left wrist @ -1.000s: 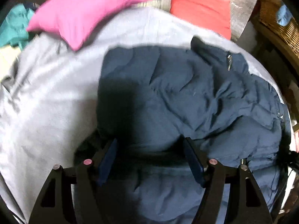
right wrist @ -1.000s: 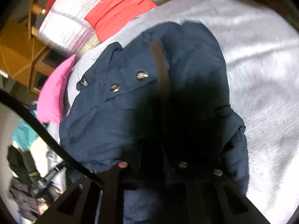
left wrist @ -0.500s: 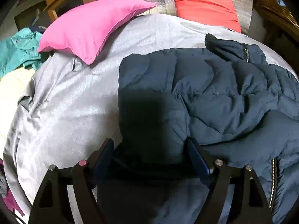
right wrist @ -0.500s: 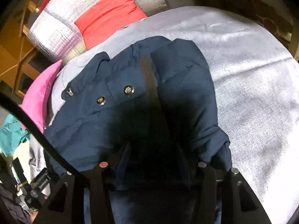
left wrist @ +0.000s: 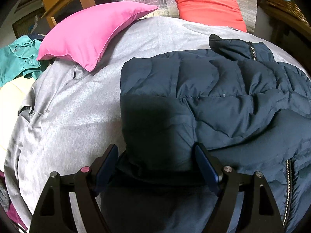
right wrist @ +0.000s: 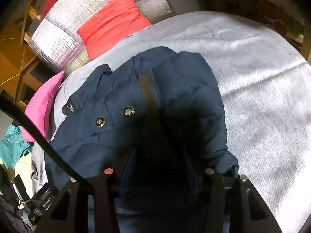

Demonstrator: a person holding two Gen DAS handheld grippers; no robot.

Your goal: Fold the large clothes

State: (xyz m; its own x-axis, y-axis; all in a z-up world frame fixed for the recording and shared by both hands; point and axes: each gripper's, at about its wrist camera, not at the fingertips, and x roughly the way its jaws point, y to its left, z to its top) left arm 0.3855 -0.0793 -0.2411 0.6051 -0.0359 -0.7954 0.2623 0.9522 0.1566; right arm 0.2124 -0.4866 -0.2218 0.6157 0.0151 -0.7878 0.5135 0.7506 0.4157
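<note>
While no writing reads clearly, small white lettering on the black device (right wrist: 41, 203) at lower left of the right view stays illegible. Versus a second ago, both views sit further back from the navy puffer jacket (left wrist: 213, 89), showing more grey bed cover (left wrist: 77, 106). Jacket lies crumpled on the bed: quilted, zipper, metal snaps. Left gripper (left wrist: 156, 163) jaws wide apart, jacket fold between them. Right gripper (right wrist: 161, 167): jaws in shadow under fabric, cannot tell. Pink pillow (left wrist: 93, 33) near.
</note>
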